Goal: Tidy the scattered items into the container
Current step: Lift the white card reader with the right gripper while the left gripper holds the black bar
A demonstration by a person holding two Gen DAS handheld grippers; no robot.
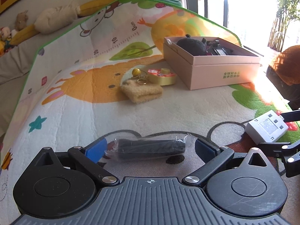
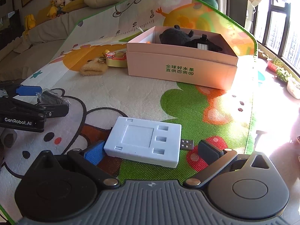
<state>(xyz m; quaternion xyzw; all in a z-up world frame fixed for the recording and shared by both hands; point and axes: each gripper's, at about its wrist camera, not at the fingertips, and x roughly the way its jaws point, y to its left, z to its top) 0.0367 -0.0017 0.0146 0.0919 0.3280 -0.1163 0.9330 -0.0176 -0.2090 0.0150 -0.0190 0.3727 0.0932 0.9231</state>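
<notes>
L gripper (image 1: 150, 148) low, jaws spread wide; R gripper (image 2: 150, 150) same.

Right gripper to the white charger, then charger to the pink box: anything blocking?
Nothing visible. The right gripper has open jaws already straddling the white charger. Bare mat lies between it and the pink box, whose top is open.

Box contents: pink box (image 2: 180, 69) wall is hiding the lower part of the black plush (image 2: 174, 35).
Window side: glare is washing out the mat (image 2: 241, 101).
</notes>
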